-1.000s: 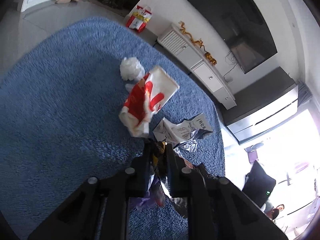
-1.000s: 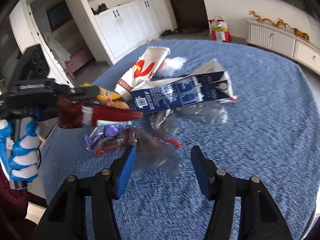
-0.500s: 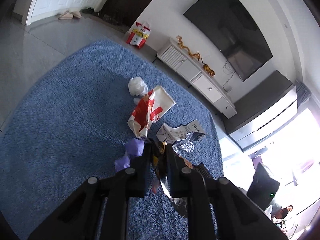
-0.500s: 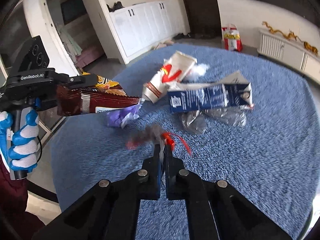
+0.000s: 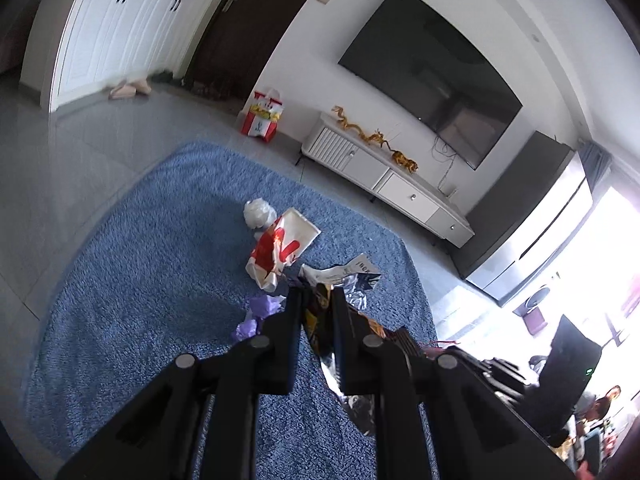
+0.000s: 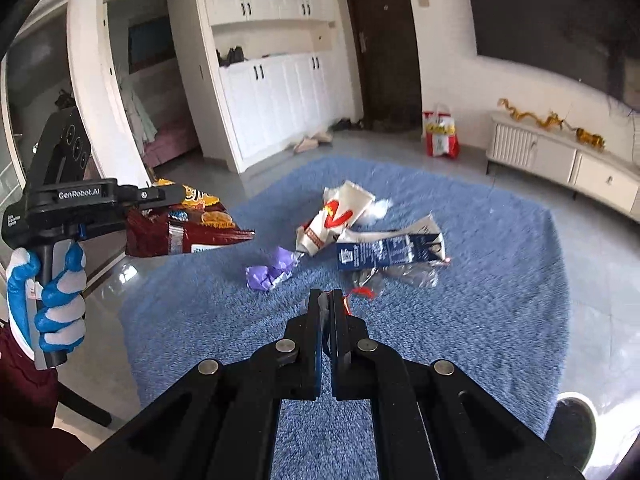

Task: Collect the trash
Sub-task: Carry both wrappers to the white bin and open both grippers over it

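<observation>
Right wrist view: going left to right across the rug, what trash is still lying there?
Purple wrapper → red-and-white paper bag → dark blue carton. The clear plastic under the carton overlaps it, so I leave it out.

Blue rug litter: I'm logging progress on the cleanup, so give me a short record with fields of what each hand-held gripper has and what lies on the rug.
left hand-held gripper: shut on snack bags, dark red and yellow
right hand-held gripper: shut on thin clear wrapper with red strip
on blue rug: red-and-white paper bag, blue carton lying flat, purple wrapper, clear plastic film, white crumpled ball
beyond rug: red-and-white shopping bag on the floor by the dark door
</observation>
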Tool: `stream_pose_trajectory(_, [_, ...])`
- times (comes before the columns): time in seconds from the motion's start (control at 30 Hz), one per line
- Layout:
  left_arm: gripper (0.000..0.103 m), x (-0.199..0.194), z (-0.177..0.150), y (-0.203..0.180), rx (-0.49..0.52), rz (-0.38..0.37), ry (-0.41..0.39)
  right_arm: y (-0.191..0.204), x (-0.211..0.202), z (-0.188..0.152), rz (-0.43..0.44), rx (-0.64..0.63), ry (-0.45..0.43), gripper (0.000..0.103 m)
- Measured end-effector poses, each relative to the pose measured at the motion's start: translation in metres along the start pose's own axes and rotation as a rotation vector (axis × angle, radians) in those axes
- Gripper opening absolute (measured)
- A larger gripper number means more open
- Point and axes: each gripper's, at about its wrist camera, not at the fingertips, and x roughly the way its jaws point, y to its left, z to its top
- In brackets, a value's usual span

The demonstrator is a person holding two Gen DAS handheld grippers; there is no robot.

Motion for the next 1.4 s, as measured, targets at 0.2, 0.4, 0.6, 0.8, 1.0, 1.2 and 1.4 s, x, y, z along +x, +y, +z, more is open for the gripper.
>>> stream_pose_trajectory(0.2, [0.013, -0.002, -0.004, -0.022, 0.039, -0.012, 0.007, -0.012, -0.036, -0.002, -0.043, 0.019, -0.068, 0.003])
stream_pose_trajectory(0.4, [0.013, 0.008, -0.009, -0.055, 0.089, -0.028, 0.035, -0.035, -0.069, -0.012, -0.108, 0.04, -0.118, 0.003])
stream_pose_trajectory(0.6, [0.013, 0.047, -0.019, -0.117, 0.185, -0.063, 0.119, -0.086, -0.099, -0.037, -0.199, 0.125, -0.146, 0.003])
stream_pose_trajectory(0.8, [0.013, 0.113, -0.045, -0.202, 0.309, -0.145, 0.245, -0.149, -0.135, -0.07, -0.314, 0.242, -0.167, 0.003])
stream_pose_trajectory(1.0, [0.013, 0.18, -0.085, -0.286, 0.446, -0.208, 0.357, -0.215, -0.155, -0.103, -0.428, 0.354, -0.156, 0.003])
stream_pose_trajectory(1.2, [0.016, 0.256, -0.132, -0.347, 0.564, -0.187, 0.449, -0.281, -0.152, -0.138, -0.503, 0.491, -0.115, 0.004])
stream_pose_trajectory(1.4, [0.02, 0.324, -0.17, -0.378, 0.612, -0.165, 0.525, -0.329, -0.131, -0.165, -0.541, 0.578, -0.057, 0.006])
